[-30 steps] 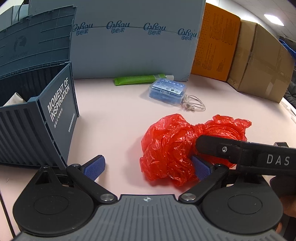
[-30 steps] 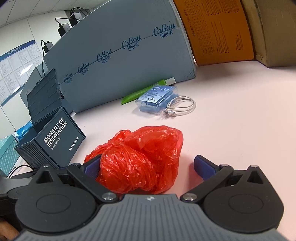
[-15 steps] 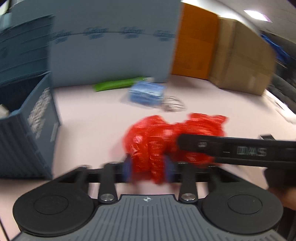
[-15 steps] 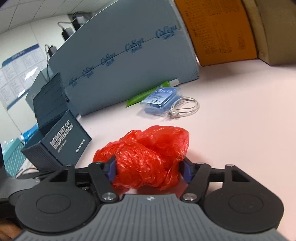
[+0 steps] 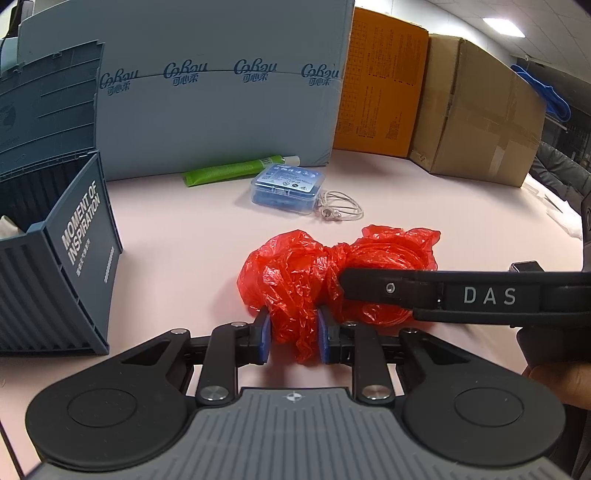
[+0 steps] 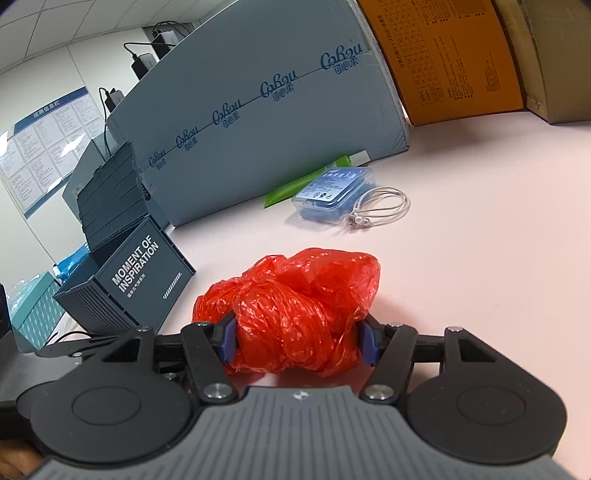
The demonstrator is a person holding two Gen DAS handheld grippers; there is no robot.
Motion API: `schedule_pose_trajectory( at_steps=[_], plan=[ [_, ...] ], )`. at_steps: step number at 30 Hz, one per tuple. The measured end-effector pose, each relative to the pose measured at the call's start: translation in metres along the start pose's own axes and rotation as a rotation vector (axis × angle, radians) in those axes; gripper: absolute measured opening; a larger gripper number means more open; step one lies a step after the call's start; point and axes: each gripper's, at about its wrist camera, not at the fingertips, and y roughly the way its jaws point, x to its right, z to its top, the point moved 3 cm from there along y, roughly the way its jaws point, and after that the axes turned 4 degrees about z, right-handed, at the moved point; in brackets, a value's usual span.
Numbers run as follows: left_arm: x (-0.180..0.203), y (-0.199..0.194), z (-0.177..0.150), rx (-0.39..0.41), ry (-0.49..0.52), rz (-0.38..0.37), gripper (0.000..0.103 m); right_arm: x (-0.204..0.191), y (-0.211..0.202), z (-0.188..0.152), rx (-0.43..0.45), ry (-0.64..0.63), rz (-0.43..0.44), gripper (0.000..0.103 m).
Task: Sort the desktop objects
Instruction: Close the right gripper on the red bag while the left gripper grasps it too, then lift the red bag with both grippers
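Red plastic bag [image 5: 332, 280], crumpled on the pink bench [image 5: 184, 229], looks light, soft and slippery, so both grippers pinch bunched folds: left gripper [image 5: 293, 336] narrowly at its near edge, right gripper [image 6: 297, 339] wider around the bulk.

Office-like storeroom: wall notice board [image 6: 44, 144], stacked cardboard cartons [image 5: 476, 114], ceiling light panels [image 5: 498, 26].
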Motion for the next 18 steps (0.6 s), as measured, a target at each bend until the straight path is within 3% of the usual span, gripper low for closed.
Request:
schedule_pose_trajectory(
  at_steps=[18],
  plan=[
    [-0.003,-0.013,0.0,0.031,0.002,0.046,0.021,-0.008,0.006,-0.001,-0.017,-0.019,0.055,0.064]
  ],
)
